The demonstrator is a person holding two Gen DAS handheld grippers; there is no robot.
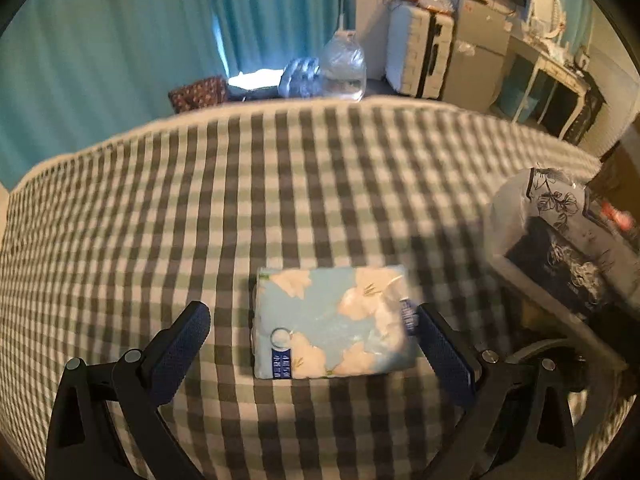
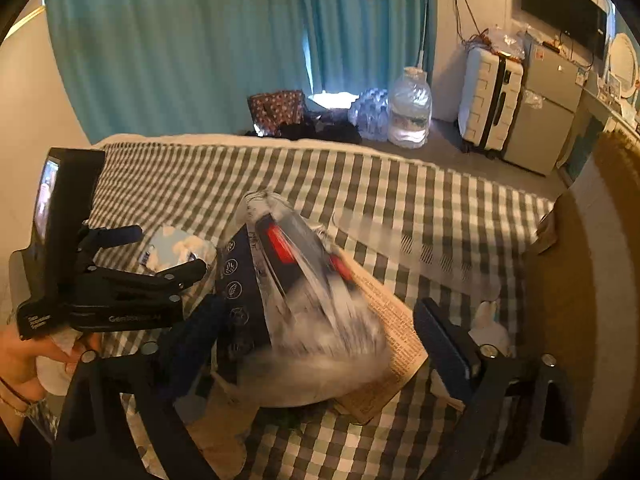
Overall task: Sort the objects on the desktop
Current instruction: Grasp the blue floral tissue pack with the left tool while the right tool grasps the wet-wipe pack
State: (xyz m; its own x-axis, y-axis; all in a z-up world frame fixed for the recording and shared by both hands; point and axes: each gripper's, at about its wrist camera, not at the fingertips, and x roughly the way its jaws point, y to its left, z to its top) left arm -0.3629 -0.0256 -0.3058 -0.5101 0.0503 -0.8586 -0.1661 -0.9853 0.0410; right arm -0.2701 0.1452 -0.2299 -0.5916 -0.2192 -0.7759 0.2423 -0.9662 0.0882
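The tissue pack (image 1: 330, 322) lies flat on the checked tabletop (image 1: 280, 200), between the left gripper (image 1: 312, 336)'s wide-open fingers. It looks soft, light and slick-wrapped, so grip across its short sides. The right gripper (image 2: 320, 332)'s fingers straddle a crinkly plastic-wrapped package (image 2: 308, 300), wide, not pressing.

Both wrist cams tilt down over checked cloth (image 1: 280, 184), close in. Left cam sits over tissue pack (image 1: 332, 320); right cam, further right, sees same pack (image 2: 176, 250), plus left gripper (image 2: 160, 250). Both share curtain (image 1: 100, 48) background.
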